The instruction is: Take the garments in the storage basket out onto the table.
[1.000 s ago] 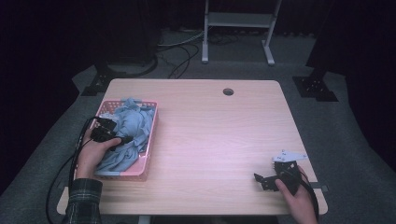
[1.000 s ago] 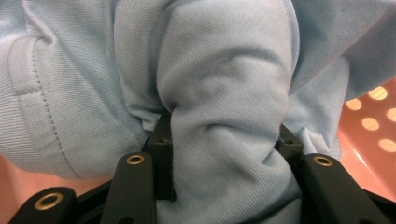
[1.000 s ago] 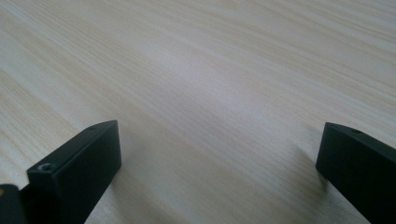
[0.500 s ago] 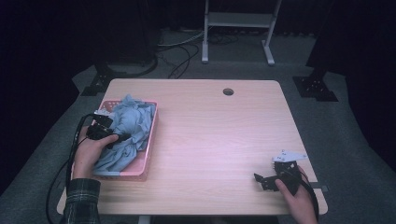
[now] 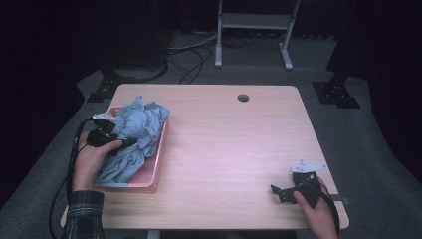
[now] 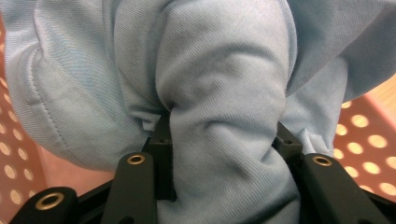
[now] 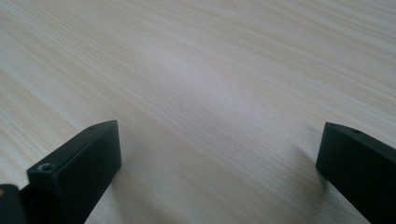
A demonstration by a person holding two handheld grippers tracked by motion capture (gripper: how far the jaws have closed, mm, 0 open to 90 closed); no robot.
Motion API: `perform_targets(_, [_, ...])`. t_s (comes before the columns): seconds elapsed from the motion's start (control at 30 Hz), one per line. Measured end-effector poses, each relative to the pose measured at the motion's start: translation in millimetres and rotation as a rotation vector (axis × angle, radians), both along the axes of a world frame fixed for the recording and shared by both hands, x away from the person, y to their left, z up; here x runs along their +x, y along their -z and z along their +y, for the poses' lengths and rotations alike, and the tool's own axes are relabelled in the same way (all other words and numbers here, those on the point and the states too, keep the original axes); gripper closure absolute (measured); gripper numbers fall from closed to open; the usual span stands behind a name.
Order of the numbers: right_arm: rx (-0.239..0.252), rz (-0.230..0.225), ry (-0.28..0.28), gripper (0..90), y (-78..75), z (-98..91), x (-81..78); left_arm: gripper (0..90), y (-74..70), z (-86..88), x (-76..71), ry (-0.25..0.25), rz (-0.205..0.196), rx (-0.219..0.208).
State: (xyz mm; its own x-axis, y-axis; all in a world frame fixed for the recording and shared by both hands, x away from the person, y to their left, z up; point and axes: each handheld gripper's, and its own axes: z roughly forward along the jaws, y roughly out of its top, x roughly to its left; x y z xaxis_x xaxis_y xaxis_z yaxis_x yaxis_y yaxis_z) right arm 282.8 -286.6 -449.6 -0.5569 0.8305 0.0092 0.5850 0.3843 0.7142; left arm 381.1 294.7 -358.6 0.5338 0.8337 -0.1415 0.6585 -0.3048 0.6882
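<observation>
Lifted since before — left tool [image 5: 130,143], crumpled blue cloth [image 5: 139,124]

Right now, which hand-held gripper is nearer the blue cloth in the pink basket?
Left. The left hand-held gripper is clamped on a fold of the blue cloth over the pink basket. The right hand-held gripper sits open at the table's opposite corner.

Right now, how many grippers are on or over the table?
2. The left gripper is clamped on the light blue garment in the pink basket; the right gripper rests open near the table's right front corner.
</observation>
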Motion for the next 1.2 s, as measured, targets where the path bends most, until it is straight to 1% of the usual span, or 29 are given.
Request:
perform_targets(0.07, [0.000,0.000,0.000,0.0,0.0,0.0,0.0,55.5,-4.8,0.0,-1.1,0.004,-0.006,-0.004])
perform_targets(0.2, [0.000,0.000,0.000,0.0,0.0,0.0,0.0,55.5,-12.5,0.6,-3.2,0.007,-0.016,-0.026])
perform_targets(0.33, [0.000,0.000,0.000,0.0,0.0,0.0,0.0,55.4,-21.0,-0.3,-3.9,0.019,-0.020,-0.028])
perform_targets(0.43, [0.000,0.000,0.000,0.0,0.0,0.0,0.0,55.4,-30.0,-0.7,-3.4,0.031,-0.018,-0.044])
perform_targets(0.6, [0.000,0.000,0.000,0.0,0.0,0.0,0.0,55.5,-46.2,-0.9,-1.3,0.030,-0.026,-0.048])
perform_targets(0.67, [0.000,0.000,0.000,0.0,0.0,0.0,0.0,55.5,-51.4,-1.0,-0.1,0.035,-0.026,-0.068])
perform_targets(0.83, [0.000,0.000,0.000,0.0,0.0,0.0,0.0,55.5,-55.5,-4.1,3.0,0.047,-0.028,-0.087])
perform_targets(1.0, [0.001,-0.001,0.008,0.0,0.0,-0.2,0.2,55.5,-61.0,-11.8,1.0,0.041,-0.064,-0.104])
perform_targets(1.07, [0.001,0.000,0.009,0.0,0.0,-0.1,0.3,55.5,-63.4,-14.8,-0.3,0.041,-0.073,-0.099])
perform_targets(1.2, [0.001,0.000,0.009,0.0,0.0,-0.1,0.4,55.5,-67.8,-20.2,-3.9,0.037,-0.087,-0.119])
